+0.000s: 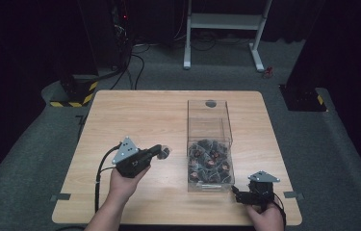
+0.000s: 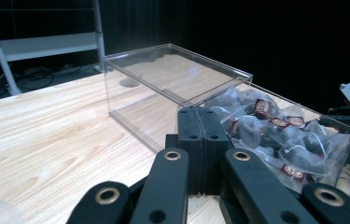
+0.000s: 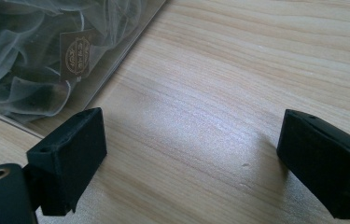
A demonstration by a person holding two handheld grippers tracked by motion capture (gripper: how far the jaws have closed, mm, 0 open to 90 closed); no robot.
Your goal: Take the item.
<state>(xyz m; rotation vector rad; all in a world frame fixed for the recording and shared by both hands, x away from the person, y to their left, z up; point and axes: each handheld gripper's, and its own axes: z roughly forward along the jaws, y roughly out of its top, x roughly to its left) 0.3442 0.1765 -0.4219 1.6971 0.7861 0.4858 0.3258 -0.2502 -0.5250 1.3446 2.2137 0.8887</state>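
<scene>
A clear, rectangular acrylic box [image 1: 210,126] is seen standing upright on the right half of the light wooden table, its long side running from the near edge toward the far edge. A round hole is visible near the top of its far wall. Its near portion is filled with a heap of translucent mesh tea bags [image 1: 208,160] [image 2: 275,135] holding dark contents, each marked with a small brown-and-gold square label; the far portion is left bare. In the right gripper view, the bags [image 3: 32,56] are pressed against the transparent wall.
</scene>
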